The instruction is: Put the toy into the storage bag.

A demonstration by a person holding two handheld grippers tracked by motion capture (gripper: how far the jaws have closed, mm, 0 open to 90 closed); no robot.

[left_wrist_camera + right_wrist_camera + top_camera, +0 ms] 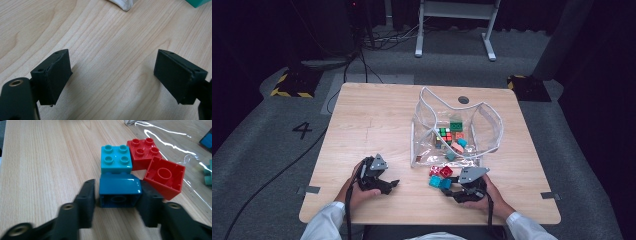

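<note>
A light wooden table [377,125] was set on grey carpet in a dark room, with cables trailing across the floor behind it and a white-legged stand beyond. A clear plastic pouch [484,120] with white piping stood open on the right half of the table, holding small coloured toys. The left half of the tabletop was bare wood out to its edges.

The right gripper [116,202] was held low near the front edge, just before the pouch. Its jaws were placed around a dark blue building brick [119,191] lying on its side: the right jaw was touching it, while a thin gap was seen at the left jaw. A turquoise brick [116,159] was touching the blue one from behind, and two red bricks [163,176] lay just beside it.

The left gripper [112,75] was held over bare wood with its jaws spread wide, nothing between them.
</note>
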